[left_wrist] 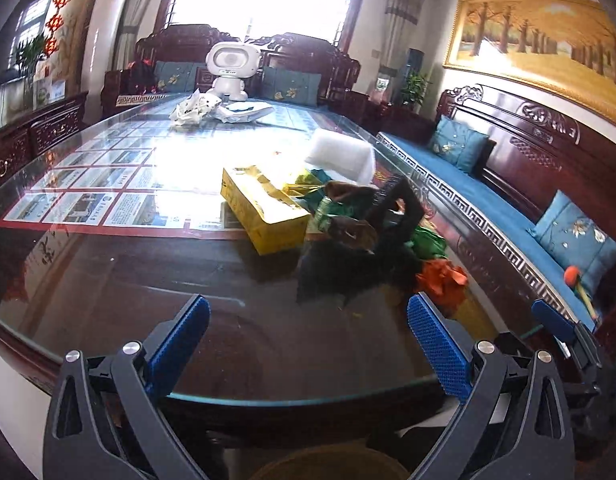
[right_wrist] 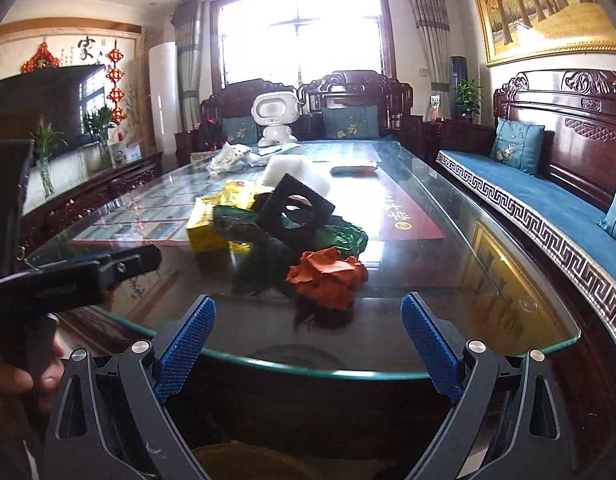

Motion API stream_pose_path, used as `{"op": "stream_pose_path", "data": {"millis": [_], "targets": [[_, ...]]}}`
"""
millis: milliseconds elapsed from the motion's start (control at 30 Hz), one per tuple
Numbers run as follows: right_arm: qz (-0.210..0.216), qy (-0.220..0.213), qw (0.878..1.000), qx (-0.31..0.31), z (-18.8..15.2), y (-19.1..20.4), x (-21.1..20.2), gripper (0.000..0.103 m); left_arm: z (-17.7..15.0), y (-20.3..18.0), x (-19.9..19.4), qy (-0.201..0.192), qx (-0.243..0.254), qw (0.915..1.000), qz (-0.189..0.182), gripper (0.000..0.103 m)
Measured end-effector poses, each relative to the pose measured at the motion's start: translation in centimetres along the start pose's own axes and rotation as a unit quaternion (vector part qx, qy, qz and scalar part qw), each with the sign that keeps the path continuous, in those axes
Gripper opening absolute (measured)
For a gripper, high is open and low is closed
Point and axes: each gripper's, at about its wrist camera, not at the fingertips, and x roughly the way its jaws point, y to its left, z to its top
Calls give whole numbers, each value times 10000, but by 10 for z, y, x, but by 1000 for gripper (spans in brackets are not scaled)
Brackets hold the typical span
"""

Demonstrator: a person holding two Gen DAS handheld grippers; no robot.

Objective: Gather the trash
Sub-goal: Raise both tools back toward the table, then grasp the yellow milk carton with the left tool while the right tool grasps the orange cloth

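Note:
A heap of trash lies on the glass table (left_wrist: pixel 107 280): a yellow box (left_wrist: pixel 263 210), a black foam frame (left_wrist: pixel 396 210), green crumpled paper (left_wrist: pixel 428 242), an orange crumpled paper (left_wrist: pixel 442 278) and white foam (left_wrist: pixel 342 156). The heap also shows in the right wrist view: orange paper (right_wrist: pixel 328 278), black frame (right_wrist: pixel 297 210), yellow box (right_wrist: pixel 205 226), green paper (right_wrist: pixel 342 238). My left gripper (left_wrist: pixel 308 332) is open and empty, short of the heap. My right gripper (right_wrist: pixel 308 330) is open and empty, just before the orange paper.
A white robot toy (left_wrist: pixel 231 70) and crumpled white paper (left_wrist: pixel 195 108) sit at the table's far end. A wooden bench with blue cushions (right_wrist: pixel 548 196) runs along the right. A round bin rim (left_wrist: pixel 328 464) shows below the table edge (right_wrist: pixel 308 370).

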Motion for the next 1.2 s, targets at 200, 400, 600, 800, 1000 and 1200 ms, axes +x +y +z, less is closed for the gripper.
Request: {"op": "stream_pose_path", "data": {"millis": [200,400,600,800,1000,1200], "targets": [[-119,337,9992,158,9,-12,48,91,3,15,16,51,-162,9997,190,99],[-131,571,9980,251,12,-13,76,91,6,24,30,115,-217,9995,215,99],[-212,798,9964,206,10,-13,91,49,12,28,42,128,-238,9991,321,99],[123,728,9969,266,8,-12,83,44,21,39,57,240,-417,9977,467,99],[261,548,9980,160,10,-4,76,44,38,48,70,266,-702,9952,629,99],[358,556,9976,210,11,-5,77,44,63,44,82,164,-706,9949,695,99]]}}
